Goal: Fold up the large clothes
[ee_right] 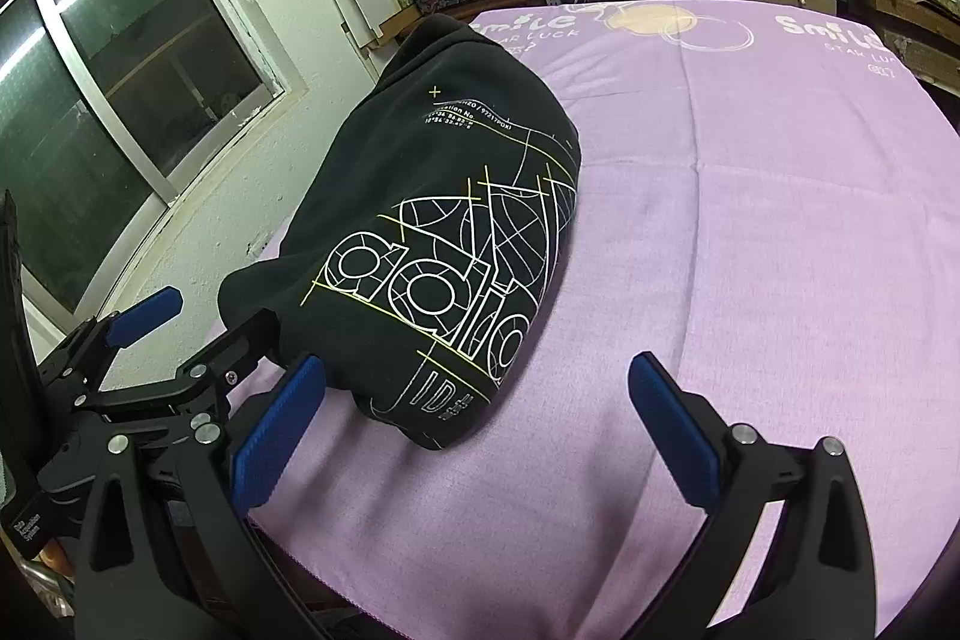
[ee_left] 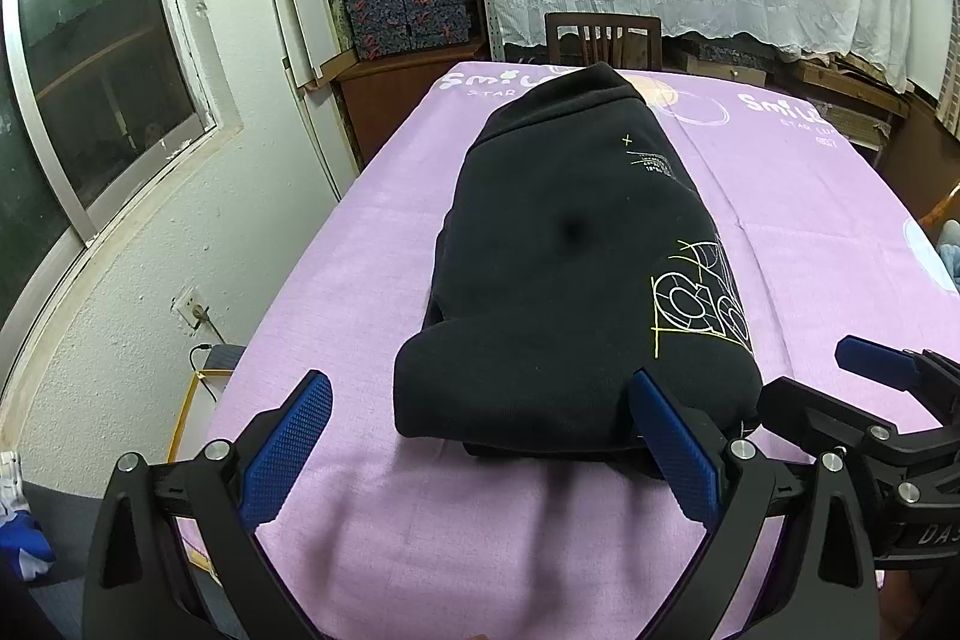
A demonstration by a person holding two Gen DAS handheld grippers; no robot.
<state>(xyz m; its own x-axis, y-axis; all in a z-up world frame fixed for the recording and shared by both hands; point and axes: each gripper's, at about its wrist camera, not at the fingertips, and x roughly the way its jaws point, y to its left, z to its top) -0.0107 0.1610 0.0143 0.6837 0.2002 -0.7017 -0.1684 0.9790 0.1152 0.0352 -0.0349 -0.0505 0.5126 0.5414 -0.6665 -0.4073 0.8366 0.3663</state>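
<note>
Both my left claw (ee_left: 480, 451) and right claw (ee_right: 477, 427) gaped empty at the lengthwise-folded black sweatshirt (ee_left: 576, 268)'s six-o'clock hem on the tabletop (ee_left: 372, 244), where I judged a crosswise fold toward twelve came next.

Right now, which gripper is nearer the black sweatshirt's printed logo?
Right. The right gripper sits open just short of the logo on the black sweatshirt. The left gripper is open at the plain near hem, with the logo off to its right.

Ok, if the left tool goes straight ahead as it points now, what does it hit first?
Probably the near edge of the black garment: it lies between the open left tool fingers, just ahead. Depth is hard to judge.
</note>
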